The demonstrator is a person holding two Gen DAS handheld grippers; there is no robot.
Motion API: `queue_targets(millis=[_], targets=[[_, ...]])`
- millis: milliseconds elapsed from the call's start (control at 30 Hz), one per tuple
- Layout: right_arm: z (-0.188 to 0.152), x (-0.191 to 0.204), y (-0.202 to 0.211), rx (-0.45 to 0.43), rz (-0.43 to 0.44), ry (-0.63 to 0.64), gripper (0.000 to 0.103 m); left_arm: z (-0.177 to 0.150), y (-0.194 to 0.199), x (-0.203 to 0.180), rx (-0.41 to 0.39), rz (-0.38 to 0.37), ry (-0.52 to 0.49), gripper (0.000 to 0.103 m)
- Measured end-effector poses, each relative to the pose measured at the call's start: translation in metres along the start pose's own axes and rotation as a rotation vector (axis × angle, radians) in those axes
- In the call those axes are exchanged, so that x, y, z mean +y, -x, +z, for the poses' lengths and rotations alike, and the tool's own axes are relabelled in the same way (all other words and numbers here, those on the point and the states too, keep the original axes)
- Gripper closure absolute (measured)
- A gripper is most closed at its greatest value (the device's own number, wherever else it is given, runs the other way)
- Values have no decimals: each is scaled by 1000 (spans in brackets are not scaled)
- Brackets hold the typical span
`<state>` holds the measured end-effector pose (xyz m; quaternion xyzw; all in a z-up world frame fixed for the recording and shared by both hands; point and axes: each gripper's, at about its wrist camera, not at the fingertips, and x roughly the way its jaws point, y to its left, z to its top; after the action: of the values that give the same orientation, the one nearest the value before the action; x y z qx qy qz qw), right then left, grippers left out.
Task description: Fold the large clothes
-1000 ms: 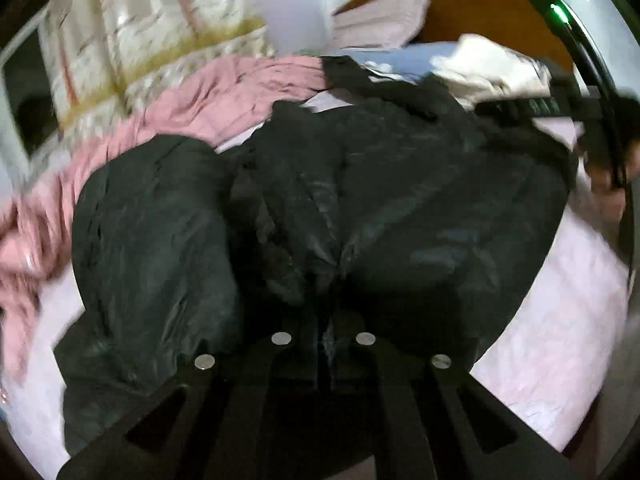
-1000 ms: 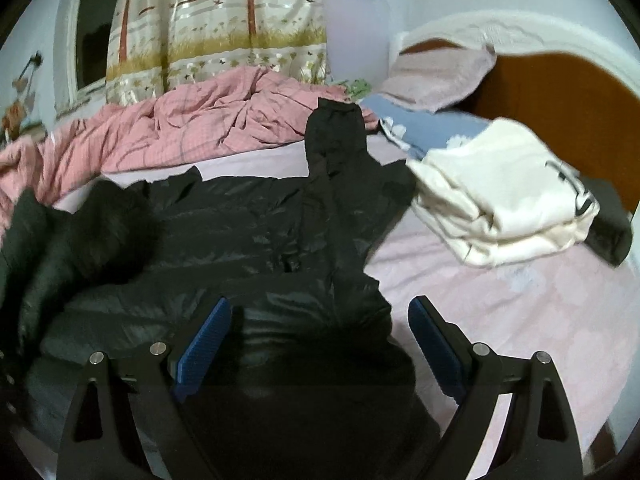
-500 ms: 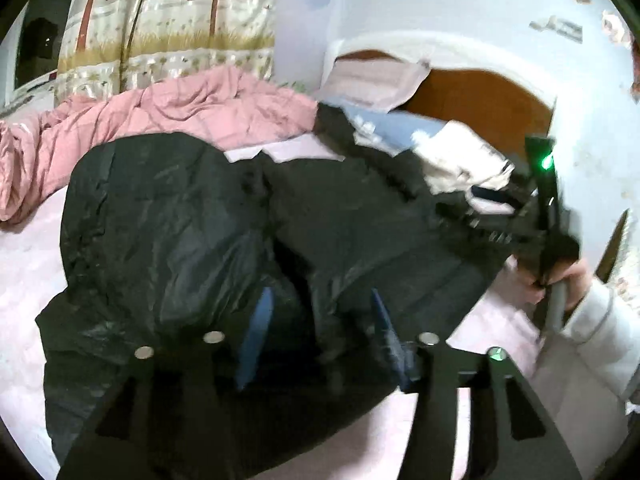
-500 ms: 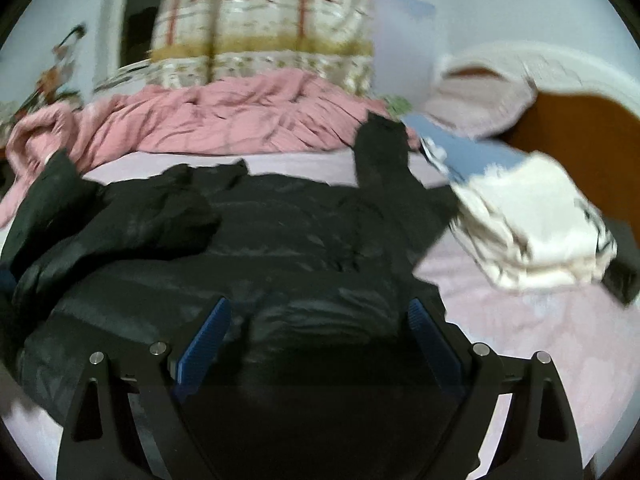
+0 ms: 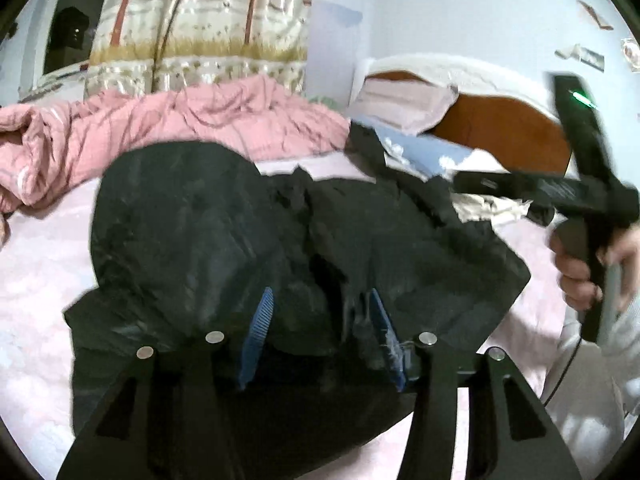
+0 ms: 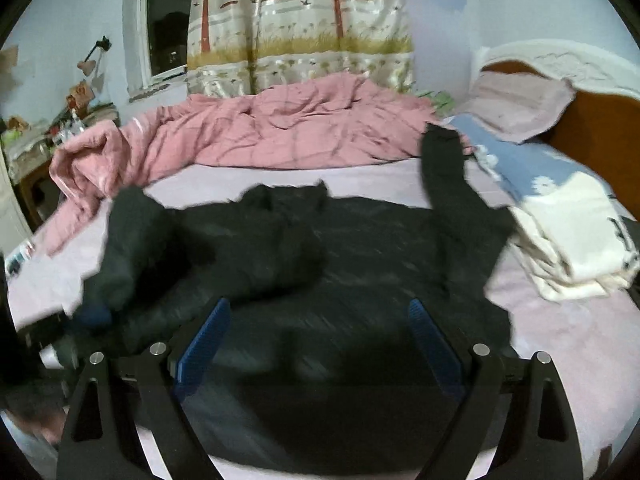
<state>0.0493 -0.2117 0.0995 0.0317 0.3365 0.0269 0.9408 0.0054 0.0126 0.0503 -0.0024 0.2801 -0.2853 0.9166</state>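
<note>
Both tools gaping, empty: left tool [image 5: 320,312], right tool [image 6: 320,320]; black jacket [image 6: 360,248] blurred, lower hem hidden.

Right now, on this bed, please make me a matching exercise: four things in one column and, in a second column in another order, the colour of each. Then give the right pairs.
Things:
1. jacket
2. crumpled quilt
3. folded clothes
4. headboard

Colours:
A. cream white
B. orange-brown
C. black
D. pink

Pairs: 1-C, 2-D, 3-A, 4-B
</note>
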Motion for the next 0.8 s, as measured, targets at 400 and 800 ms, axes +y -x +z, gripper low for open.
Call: queue_targets(millis=[400,800], targets=[[35,68,-148,253,-110,52,12,1,2,44,-48,117,62,24],[5,11,-75,89,-122,82,97,2,12,74,-60,147,218,25]])
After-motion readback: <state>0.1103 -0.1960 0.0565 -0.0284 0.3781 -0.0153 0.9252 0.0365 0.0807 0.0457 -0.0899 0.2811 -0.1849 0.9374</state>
